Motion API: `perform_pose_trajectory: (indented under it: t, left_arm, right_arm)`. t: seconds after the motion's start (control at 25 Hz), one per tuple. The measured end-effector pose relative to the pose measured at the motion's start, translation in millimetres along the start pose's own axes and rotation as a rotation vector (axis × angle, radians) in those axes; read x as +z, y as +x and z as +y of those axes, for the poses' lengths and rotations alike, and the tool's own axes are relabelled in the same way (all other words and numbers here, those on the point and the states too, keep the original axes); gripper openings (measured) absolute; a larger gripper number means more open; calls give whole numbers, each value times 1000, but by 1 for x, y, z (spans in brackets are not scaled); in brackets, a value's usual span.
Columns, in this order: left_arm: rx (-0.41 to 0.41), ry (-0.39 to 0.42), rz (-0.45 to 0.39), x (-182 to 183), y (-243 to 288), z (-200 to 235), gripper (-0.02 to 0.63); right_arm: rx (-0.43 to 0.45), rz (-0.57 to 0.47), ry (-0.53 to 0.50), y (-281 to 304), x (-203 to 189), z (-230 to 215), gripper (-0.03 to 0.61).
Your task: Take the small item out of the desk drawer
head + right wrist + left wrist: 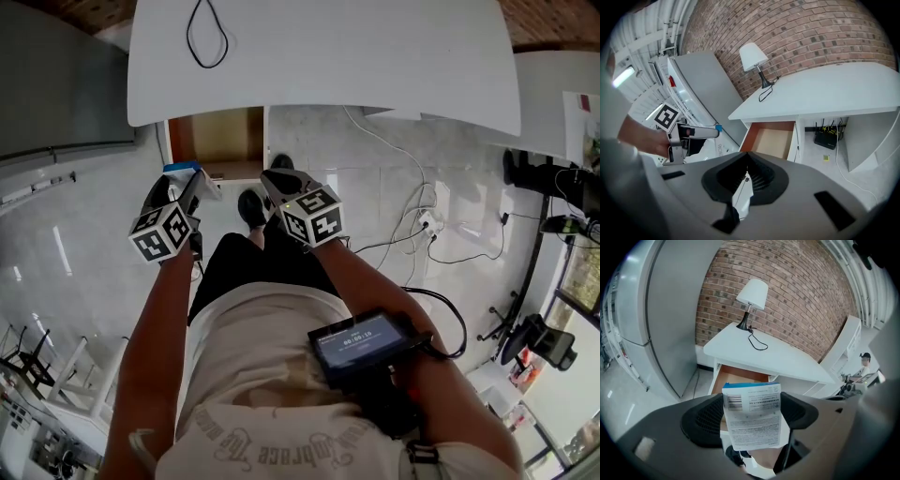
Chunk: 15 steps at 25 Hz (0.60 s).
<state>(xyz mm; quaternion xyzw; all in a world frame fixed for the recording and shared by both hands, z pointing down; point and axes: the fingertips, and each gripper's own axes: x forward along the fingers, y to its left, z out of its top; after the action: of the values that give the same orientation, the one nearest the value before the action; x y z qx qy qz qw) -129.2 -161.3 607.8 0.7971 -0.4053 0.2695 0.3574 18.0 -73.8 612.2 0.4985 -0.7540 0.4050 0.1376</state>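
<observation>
Packet [754,416]: barcode at top left, dense small print below, none legible. Screen [361,339] at the chest: row of digits, too small to read with certainty. Shirt [272,448] lettering: upside down, unreadable.

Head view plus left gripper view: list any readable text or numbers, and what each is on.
"00:00:15", roughly, since it is blurred: on the screen of the chest device.
Too small to read: barcode and fine print on the packet.
Not legible: the shirt print, seen upside down.
No words: the marker cubes carry square patterns only.
</observation>
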Motion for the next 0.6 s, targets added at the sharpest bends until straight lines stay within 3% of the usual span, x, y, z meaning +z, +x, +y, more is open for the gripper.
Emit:
perform_pose_trajectory:
  t: [0.6]
  left_arm:
    - [-52, -6, -68, 14, -36, -10, 380]
  right_arm:
    - [-32, -51, -41, -23, 26, 12, 6]
